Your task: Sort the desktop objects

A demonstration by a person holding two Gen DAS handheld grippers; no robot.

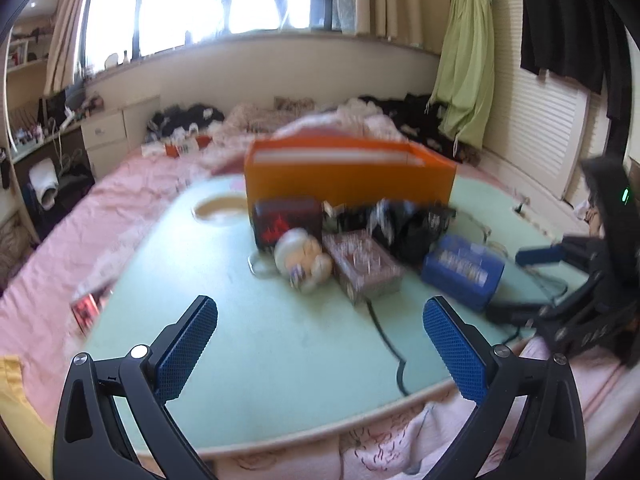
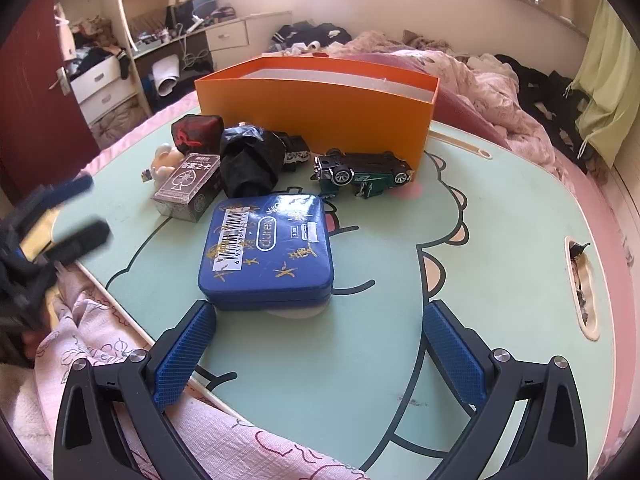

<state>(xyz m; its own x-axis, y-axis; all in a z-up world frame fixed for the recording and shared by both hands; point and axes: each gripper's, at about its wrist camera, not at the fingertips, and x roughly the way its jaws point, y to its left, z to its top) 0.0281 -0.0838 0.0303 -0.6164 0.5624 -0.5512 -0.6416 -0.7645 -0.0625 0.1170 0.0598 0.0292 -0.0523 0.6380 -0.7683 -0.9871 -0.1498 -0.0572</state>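
Note:
An orange box (image 2: 316,114) stands open at the back of the mint green lap table (image 2: 480,264). In front of it lie a blue tin (image 2: 268,250), a card deck (image 2: 188,188), a black bag (image 2: 248,160), an overturned green toy car (image 2: 362,174), a dark red pouch (image 2: 196,130) and a pale figurine (image 2: 166,162). My right gripper (image 2: 320,352) is open just before the blue tin. My left gripper (image 1: 320,344) is open and empty over the table's near edge; its view is blurred, with the orange box (image 1: 348,176), figurine (image 1: 302,258), deck (image 1: 362,266) and tin (image 1: 462,270) ahead.
The table rests on a pink bed (image 1: 52,248) with rumpled bedding (image 2: 492,76) behind. A desk with drawers (image 2: 224,36) stands at the far left. The left gripper shows blurred in the right wrist view (image 2: 52,224), the right gripper in the left wrist view (image 1: 568,288).

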